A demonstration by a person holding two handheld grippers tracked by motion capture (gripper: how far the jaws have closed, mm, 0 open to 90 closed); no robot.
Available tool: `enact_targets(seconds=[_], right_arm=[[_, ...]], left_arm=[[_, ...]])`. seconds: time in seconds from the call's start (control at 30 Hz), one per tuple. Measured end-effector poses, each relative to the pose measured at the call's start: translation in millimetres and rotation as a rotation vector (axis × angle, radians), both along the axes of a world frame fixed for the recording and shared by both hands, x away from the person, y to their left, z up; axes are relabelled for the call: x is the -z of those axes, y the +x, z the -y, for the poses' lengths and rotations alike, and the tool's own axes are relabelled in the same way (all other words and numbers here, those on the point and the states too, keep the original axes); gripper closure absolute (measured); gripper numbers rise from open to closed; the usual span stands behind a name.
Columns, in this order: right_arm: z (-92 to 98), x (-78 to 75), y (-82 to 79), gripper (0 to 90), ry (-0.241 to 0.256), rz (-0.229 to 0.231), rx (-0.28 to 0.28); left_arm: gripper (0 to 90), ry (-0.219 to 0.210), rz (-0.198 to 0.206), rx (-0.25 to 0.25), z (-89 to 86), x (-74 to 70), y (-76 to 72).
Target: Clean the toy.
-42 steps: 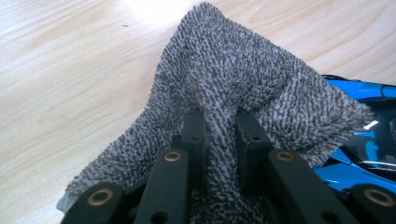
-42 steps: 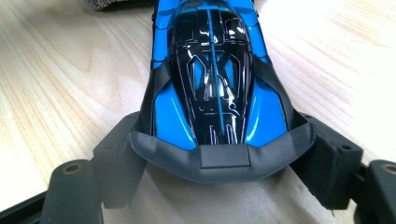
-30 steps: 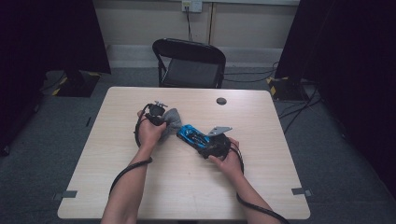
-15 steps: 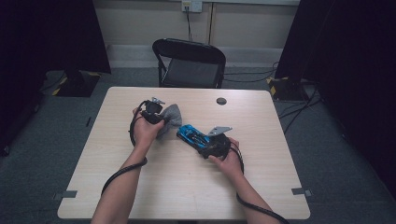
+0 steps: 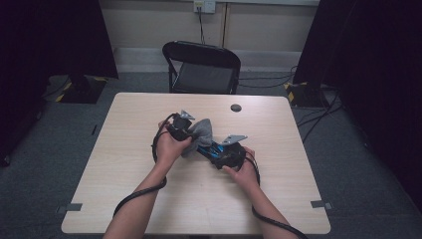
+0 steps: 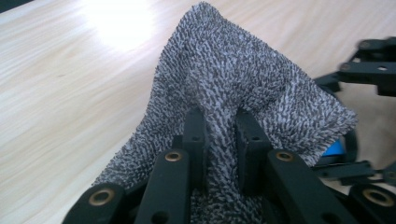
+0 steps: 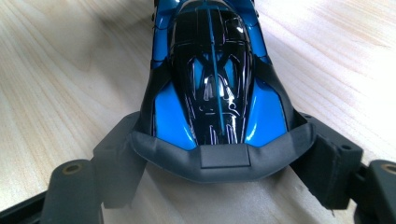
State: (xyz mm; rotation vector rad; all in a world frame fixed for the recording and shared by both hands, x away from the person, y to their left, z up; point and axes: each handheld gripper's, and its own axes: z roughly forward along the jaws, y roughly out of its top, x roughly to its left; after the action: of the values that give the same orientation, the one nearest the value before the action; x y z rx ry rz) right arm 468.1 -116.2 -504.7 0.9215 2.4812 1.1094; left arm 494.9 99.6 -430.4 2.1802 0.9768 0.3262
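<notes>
A: Right gripper view: the right gripper (image 7: 219,172) has its jaws set wide around the tail end of the blue and black toy car (image 7: 212,88), one pad at each rear corner, the car flat on the table (image 7: 56,79).

B: Firm hold?

A: Hard to say. The pads meet curved, glossy bodywork, so I judge the car could squirt forward or twist out if the cloth drags on it.

B: And the cloth?

A: Left gripper view: the left gripper (image 6: 219,140) has its jaws nearly closed on a fold of the grey terry cloth (image 6: 243,79), which tents up ahead of them. The pinch is a small one; a hard wipe might pull the fold free.

B: Room to work?

A: High view: both grippers meet at mid-table, cloth (image 5: 199,130) touching the car's (image 5: 211,149) far end. Bare tabletop lies all around, edges well apart. A small dark disc (image 5: 236,107) sits near the far edge, and a folding chair (image 5: 201,67) stands beyond it.
</notes>
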Motion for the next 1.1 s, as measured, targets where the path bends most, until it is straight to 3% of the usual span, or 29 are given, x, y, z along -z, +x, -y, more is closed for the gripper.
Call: enact_targets(seconds=[0.33,0.57,0.77,1.1], right_arm=[[0.0,0.0,0.0,24.5,0.000,0.000,0.000],[0.0,0.0,0.0,24.5,0.000,-0.001,0.001],[0.0,0.0,0.0,24.5,0.000,0.000,0.001],[0.0,0.0,0.0,24.6,0.000,-0.001,0.001]], left_arm=[[77.2,0.031,-0.018,0.072,36.3,13.6,-12.4],[77.2,0.049,-0.020,0.111,49.6,18.2,-18.0],[77.1,0.140,0.031,0.150,58.9,19.0,-23.0],[77.1,0.110,0.002,0.115,56.7,17.4,-16.5]])
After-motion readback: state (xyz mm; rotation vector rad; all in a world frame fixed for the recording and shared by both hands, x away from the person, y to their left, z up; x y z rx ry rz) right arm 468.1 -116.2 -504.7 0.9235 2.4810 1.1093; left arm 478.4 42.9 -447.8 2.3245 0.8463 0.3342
